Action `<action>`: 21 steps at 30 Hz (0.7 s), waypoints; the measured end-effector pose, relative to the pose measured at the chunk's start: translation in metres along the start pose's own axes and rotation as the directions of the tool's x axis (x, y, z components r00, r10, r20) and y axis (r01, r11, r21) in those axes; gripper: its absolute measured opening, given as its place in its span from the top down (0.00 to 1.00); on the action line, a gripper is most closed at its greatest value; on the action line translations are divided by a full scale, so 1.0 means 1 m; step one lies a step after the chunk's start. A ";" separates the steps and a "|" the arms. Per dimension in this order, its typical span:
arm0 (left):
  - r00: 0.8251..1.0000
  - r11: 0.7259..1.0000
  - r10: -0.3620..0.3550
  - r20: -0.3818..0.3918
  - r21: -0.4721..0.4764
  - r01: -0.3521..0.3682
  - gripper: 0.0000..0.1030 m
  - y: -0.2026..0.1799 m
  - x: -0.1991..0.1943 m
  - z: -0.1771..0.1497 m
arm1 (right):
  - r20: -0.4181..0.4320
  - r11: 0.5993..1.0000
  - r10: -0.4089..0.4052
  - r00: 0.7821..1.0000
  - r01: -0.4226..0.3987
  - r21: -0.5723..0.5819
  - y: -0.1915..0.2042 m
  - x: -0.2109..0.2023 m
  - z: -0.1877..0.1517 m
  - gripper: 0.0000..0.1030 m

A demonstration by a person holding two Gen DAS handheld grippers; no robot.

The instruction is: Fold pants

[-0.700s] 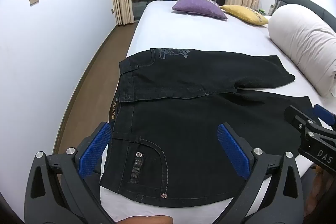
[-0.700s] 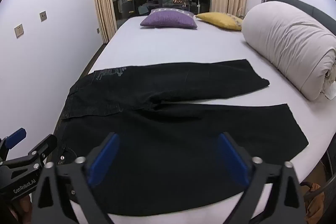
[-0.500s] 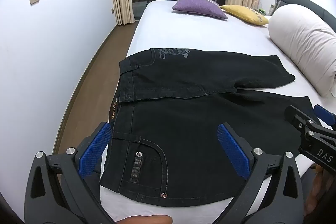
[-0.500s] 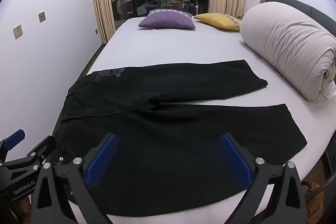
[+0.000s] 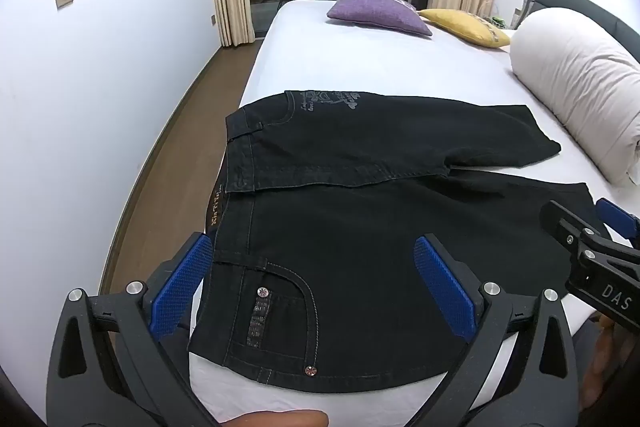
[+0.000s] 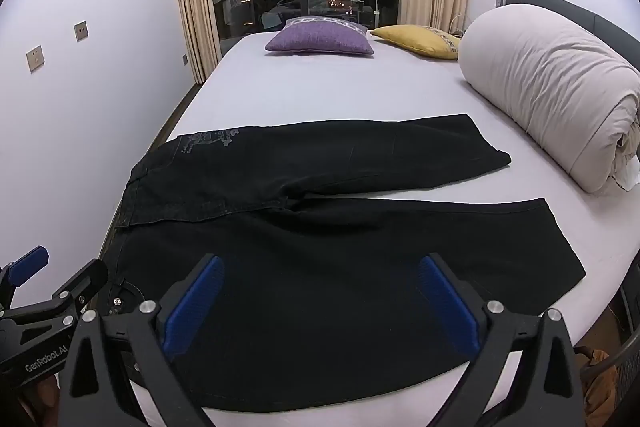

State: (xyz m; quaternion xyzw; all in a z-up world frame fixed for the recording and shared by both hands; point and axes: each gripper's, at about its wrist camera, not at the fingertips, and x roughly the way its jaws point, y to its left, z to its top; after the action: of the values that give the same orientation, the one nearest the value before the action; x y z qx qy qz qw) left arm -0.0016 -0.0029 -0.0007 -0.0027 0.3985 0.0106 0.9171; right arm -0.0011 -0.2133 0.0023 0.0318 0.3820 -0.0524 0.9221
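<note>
White bed (image 6: pixel 320 99) bearing black pants (image 5: pixel 360 227), spread flat along its near edge, waistband at the left corner, legs parted. Left gripper (image 5: pixel 316 287) and right gripper (image 6: pixel 320 303) hover above, jaws spread wide, empty. Compared with the preceding views, almost nothing has shifted; folding has evidently not begun.

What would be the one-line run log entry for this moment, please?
stage: before first fold | black denim pants: spread flat on white bed | left claw: open, empty | right claw: open, empty
</note>
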 end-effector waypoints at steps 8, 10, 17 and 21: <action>1.000 1.000 0.000 -0.001 0.000 0.000 0.00 -0.001 0.000 0.000 | -0.005 1.000 -0.002 1.000 0.002 -0.003 0.001 0.000 0.000 0.03; 1.000 1.000 -0.001 0.000 -0.001 0.001 0.00 0.000 0.000 0.000 | -0.005 1.000 -0.001 1.000 0.001 -0.004 0.001 0.000 0.000 0.03; 1.000 1.000 -0.002 -0.003 -0.002 0.002 0.00 0.000 -0.001 -0.001 | -0.007 1.000 -0.001 1.000 0.001 -0.006 0.001 -0.001 0.000 0.03; 1.000 1.000 -0.003 -0.002 -0.002 0.003 0.00 0.000 -0.001 -0.001 | -0.007 1.000 -0.002 1.000 0.002 -0.006 0.002 0.000 0.000 0.03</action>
State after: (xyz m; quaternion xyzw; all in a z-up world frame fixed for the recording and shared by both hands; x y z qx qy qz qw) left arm -0.0029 -0.0031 -0.0009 -0.0043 0.3995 0.0096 0.9167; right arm -0.0013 -0.2114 0.0024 0.0289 0.3855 -0.0519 0.9208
